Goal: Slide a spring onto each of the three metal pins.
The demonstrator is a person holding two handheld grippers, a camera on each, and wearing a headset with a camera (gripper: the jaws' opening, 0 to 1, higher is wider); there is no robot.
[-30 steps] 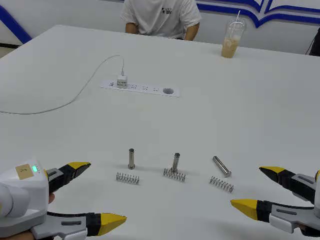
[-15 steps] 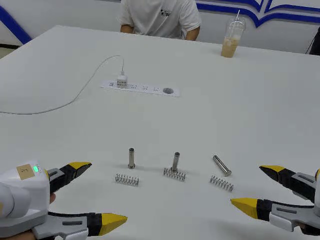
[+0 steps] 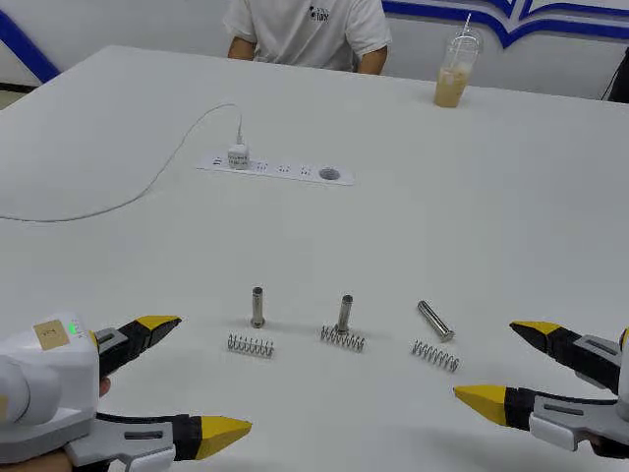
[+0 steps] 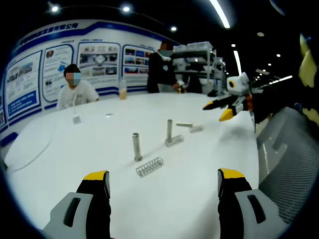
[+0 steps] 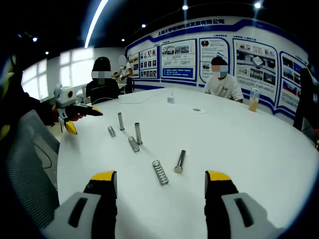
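Nothing threaded yet. Left pin point(image 3: 257, 307) and middle pin point(image 3: 345, 314) stand upright on the white table point(image 3: 472, 216); right pin point(image 3: 435, 322) lies flat. Left spring point(image 3: 250, 345), middle spring point(image 3: 342, 339) and right spring point(image 3: 434, 356) each lie loose just in front of their pin. Left gripper point(image 3: 192, 379) has jaws wide apart and empty, near the left spring. Right gripper point(image 3: 503, 362) is likewise spread and empty, beside the right spring. Likely risks: a hard pinch could make a thin spring squirt out or roll off. The upright pins look unanchored, so a sideways nudge while threading probably topples them. The flat pin needs standing or holding, otherwise the spring jams at its end.
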